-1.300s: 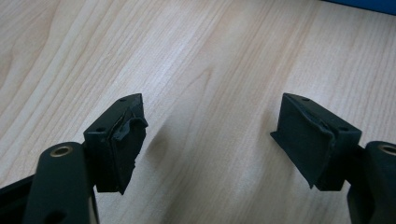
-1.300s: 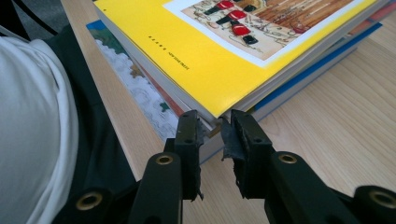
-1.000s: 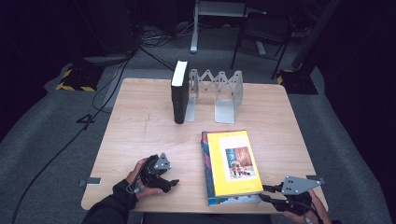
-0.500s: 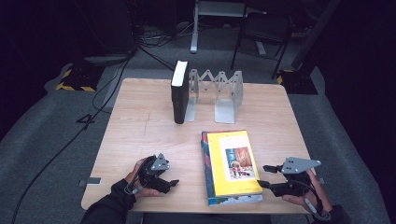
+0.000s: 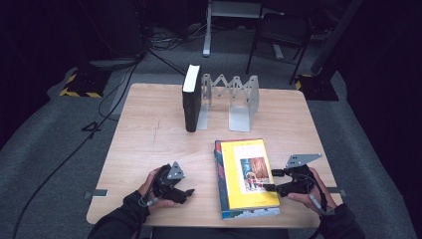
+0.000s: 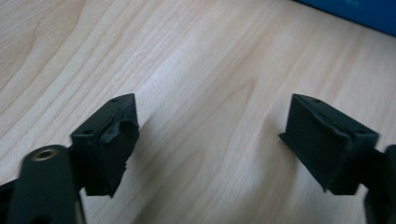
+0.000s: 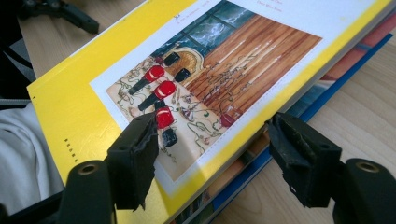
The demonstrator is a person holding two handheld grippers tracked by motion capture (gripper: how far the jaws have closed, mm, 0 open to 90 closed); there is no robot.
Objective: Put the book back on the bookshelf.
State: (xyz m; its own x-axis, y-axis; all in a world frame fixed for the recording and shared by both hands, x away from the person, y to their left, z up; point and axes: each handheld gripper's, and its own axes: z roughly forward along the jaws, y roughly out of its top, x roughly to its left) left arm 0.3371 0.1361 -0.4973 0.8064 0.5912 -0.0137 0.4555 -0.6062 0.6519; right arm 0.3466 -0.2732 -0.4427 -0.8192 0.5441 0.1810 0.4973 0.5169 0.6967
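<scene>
Wooden table (image 5: 149, 139) bears yellow picture book (image 5: 246, 174) lying flat atop another

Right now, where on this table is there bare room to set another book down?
The widest bare wood lies left of the upright black book, running down to the left gripper. A narrower strip lies right of the grey metal accordion book rack. It is crowded around the flat yellow-covered book, where the right gripper reaches.
</scene>
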